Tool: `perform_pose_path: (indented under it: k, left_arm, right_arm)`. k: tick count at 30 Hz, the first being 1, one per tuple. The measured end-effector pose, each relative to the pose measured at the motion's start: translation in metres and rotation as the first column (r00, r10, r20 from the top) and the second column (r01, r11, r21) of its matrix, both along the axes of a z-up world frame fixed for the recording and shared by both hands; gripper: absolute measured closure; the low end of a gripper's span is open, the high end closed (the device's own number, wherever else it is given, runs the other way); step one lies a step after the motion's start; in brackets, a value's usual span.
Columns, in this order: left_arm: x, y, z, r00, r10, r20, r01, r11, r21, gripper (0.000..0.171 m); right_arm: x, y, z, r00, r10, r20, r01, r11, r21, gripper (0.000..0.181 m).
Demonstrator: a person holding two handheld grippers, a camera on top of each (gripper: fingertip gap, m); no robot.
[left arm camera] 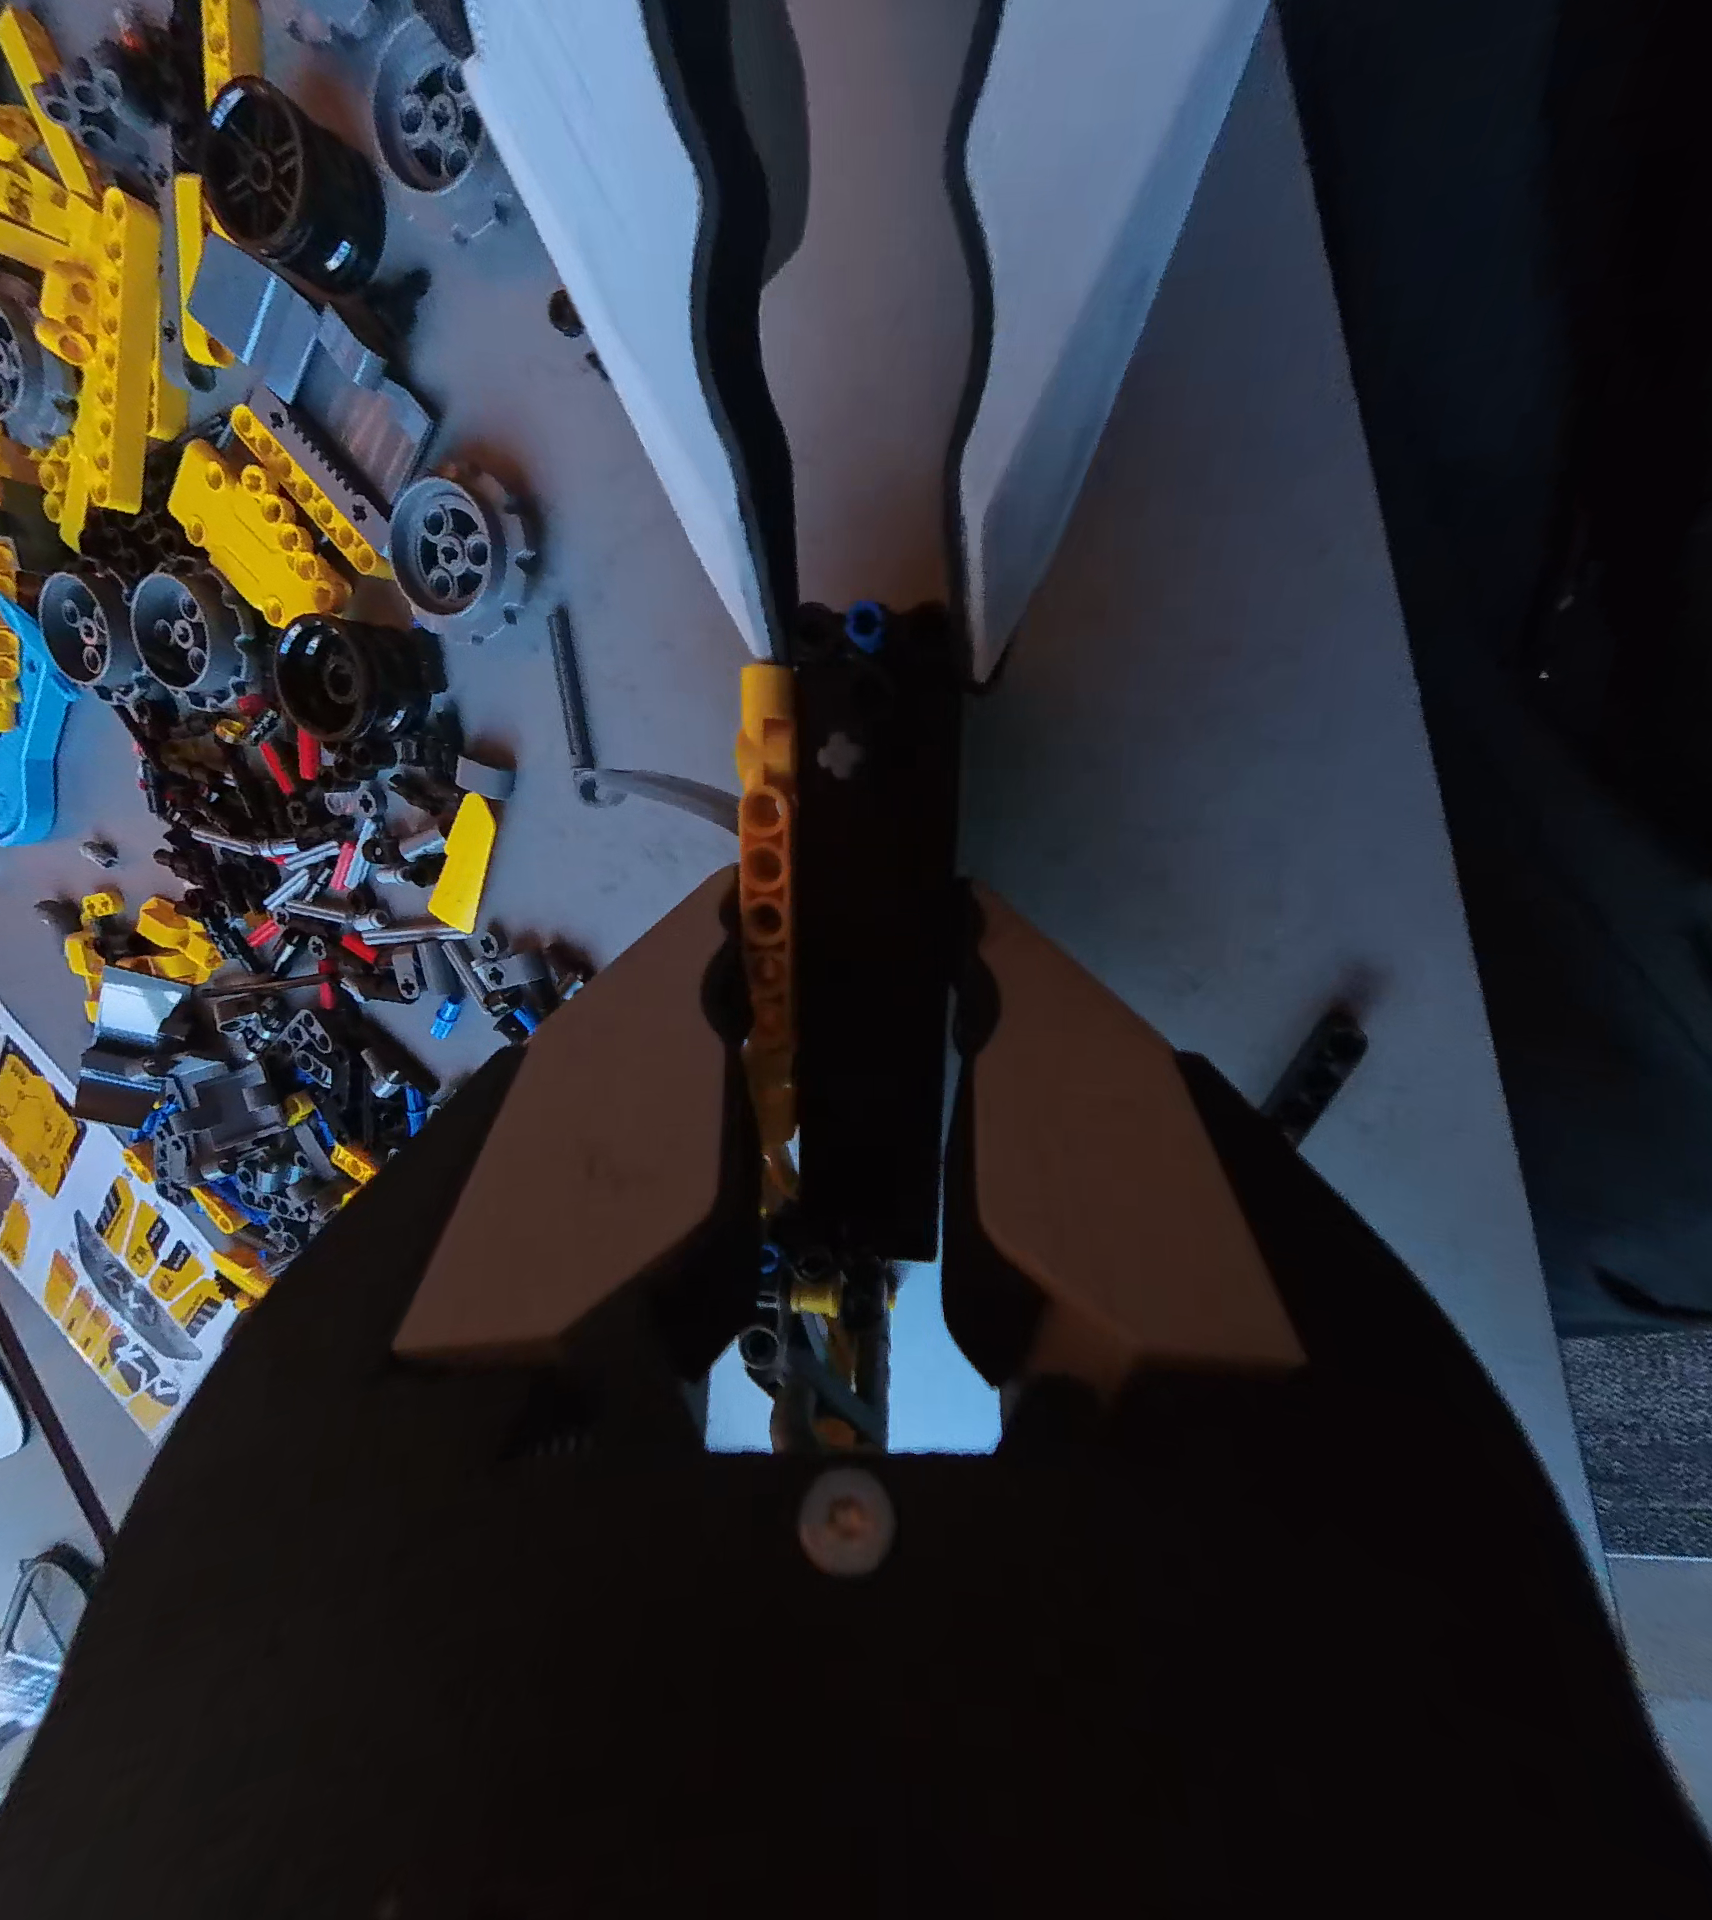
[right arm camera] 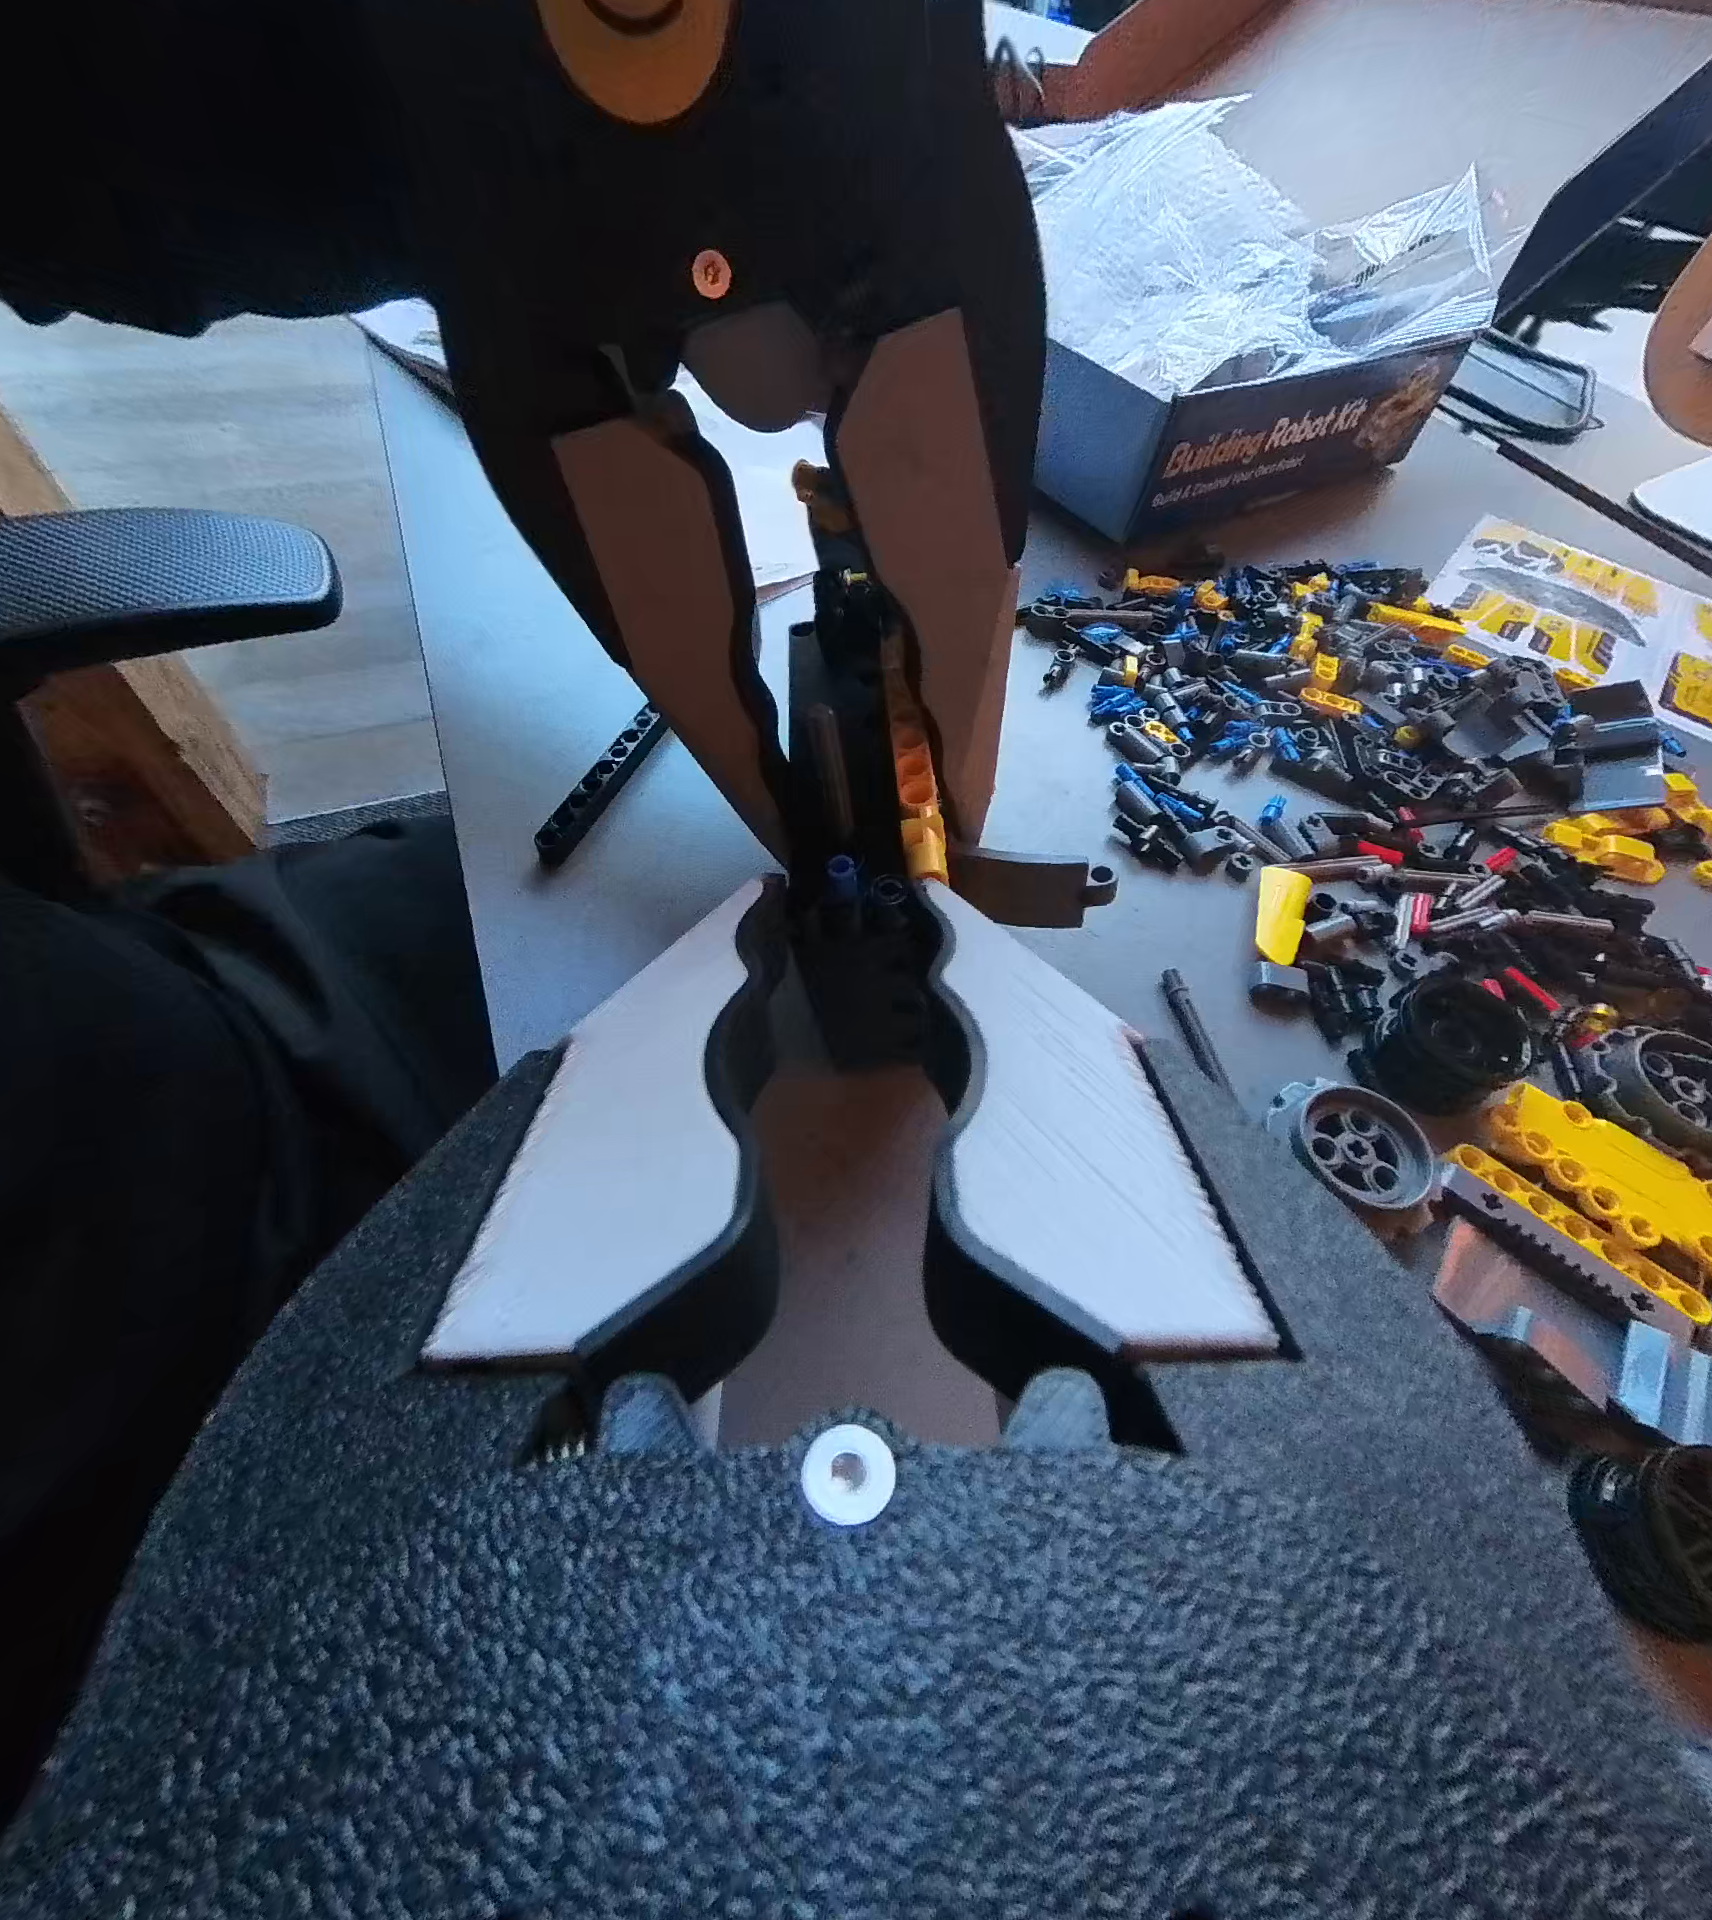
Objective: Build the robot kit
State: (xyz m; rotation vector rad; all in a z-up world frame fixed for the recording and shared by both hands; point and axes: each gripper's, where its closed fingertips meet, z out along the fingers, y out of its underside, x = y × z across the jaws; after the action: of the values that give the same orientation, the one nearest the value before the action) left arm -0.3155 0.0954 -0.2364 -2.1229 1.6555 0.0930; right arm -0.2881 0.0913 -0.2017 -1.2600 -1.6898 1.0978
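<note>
left gripper (left arm camera: 847, 894): your left tongs were closed narrow on the black brick assembly (left arm camera: 878, 935), gripping it along its long sides, with the tan fingers (left arm camera: 613, 1091) on either side.
right gripper (right arm camera: 847, 894): your right tongs were clamped on the opposite end of the same assembly, white fingers (right arm camera: 623, 1143) pressed against its sides; in the left wrist view they entered from the top of the frame.
assembly: a long black block with a yellow holed beam (left arm camera: 767, 862) along one side and a blue pin (left arm camera: 864, 620) at the end nearest the right tongs; it was held between the two grippers above the grey table (left arm camera: 1143, 779), near the table's edge.
nearby on the table: a black holed beam (right arm camera: 603, 784) lay just beside the left tongs, and a grey curved piece (right arm camera: 1028, 885) lay just past the assembly.
parts pile: loose pins, yellow beams (right arm camera: 1631, 1195), grey hubs (right arm camera: 1361, 1143) and black tyres (right arm camera: 1451, 1044) lay spread to one side, apart from the grippers.
further off: a printed sheet (right arm camera: 1662, 644) and an open box (right arm camera: 1267, 416) with clear bags (right arm camera: 1195, 229) stood beyond the pile.
edge of scene: an office chair armrest (right arm camera: 104, 582) lay off the table's side.
</note>
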Motion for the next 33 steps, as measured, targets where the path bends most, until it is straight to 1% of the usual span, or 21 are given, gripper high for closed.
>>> perform_pose_path:
  k: [1, 4, 6, 15, 22, 23, 24, 26, 29, 32, 33]
  left_arm:
    - [0.000, 0.000, 0.000, 1.000, 0.002, -0.001, -0.002, 1.000, -0.003, 0.138]
    - [-0.001, -0.001, 0.000, 1.000, -0.014, -0.002, 0.014, 1.000, -0.017, 0.138]
    - [-0.002, 0.000, -0.001, 1.000, -0.010, -0.011, 0.010, 1.000, -0.014, 0.138]
    - [-0.003, 0.003, -0.001, 0.999, -0.003, -0.037, 0.003, 1.000, -0.004, 0.138]
    - [0.000, 0.003, 0.000, 1.000, 0.000, -0.002, 0.000, 1.000, -0.010, 0.138]
    - [-0.001, 0.001, -0.001, 1.000, -0.008, -0.013, 0.008, 1.000, -0.016, 0.137]
    - [0.000, 0.003, -0.001, 1.000, -0.011, -0.014, 0.011, 1.000, 0.007, 0.138]
    - [-0.002, 0.005, -0.001, 1.000, 0.001, -0.026, -0.001, 1.000, 0.012, 0.138]
    - [-0.004, 0.007, -0.001, 1.000, 0.011, -0.024, -0.012, 1.000, -0.002, 0.138]
    - [-0.005, 0.009, -0.001, 0.999, 0.030, -0.045, -0.031, 0.999, -0.013, 0.138]
    - [-0.004, 0.009, -0.001, 0.999, 0.036, -0.040, -0.037, 0.999, -0.014, 0.138]
  right_arm:
    - [0.000, 0.000, 0.000, 1.000, -0.002, -0.002, 0.002, 1.000, 0.004, 0.161]
    - [-0.001, -0.002, 0.000, 1.000, -0.012, -0.007, 0.013, 0.996, 0.086, 0.161]
    - [-0.003, 0.000, -0.001, 1.000, -0.020, -0.008, 0.021, 0.995, 0.100, 0.162]
    - [-0.003, 0.002, 0.001, 1.000, -0.011, -0.015, 0.012, 0.999, 0.038, 0.161]
    - [-0.002, 0.004, 0.007, 0.999, 0.004, -0.036, -0.006, 0.999, -0.052, 0.162]
    - [-0.002, 0.006, 0.009, 0.999, -0.002, -0.050, -0.001, 0.997, -0.073, 0.170]
    - [-0.001, 0.006, 0.009, 0.999, 0.005, -0.046, -0.009, 0.995, -0.096, 0.170]
    - [-0.003, 0.007, 0.006, 1.000, 0.004, -0.030, -0.006, 0.997, -0.075, 0.169]
    - [-0.004, 0.010, 0.006, 1.000, -0.011, -0.022, 0.009, 0.996, -0.091, 0.169]
    - [-0.004, 0.010, 0.008, 0.999, -0.036, -0.039, 0.037, 0.999, 0.020, 0.170]
    - [-0.003, 0.003, 0.021, 0.994, -0.006, -0.108, 0.005, 1.000, -0.005, 0.181]
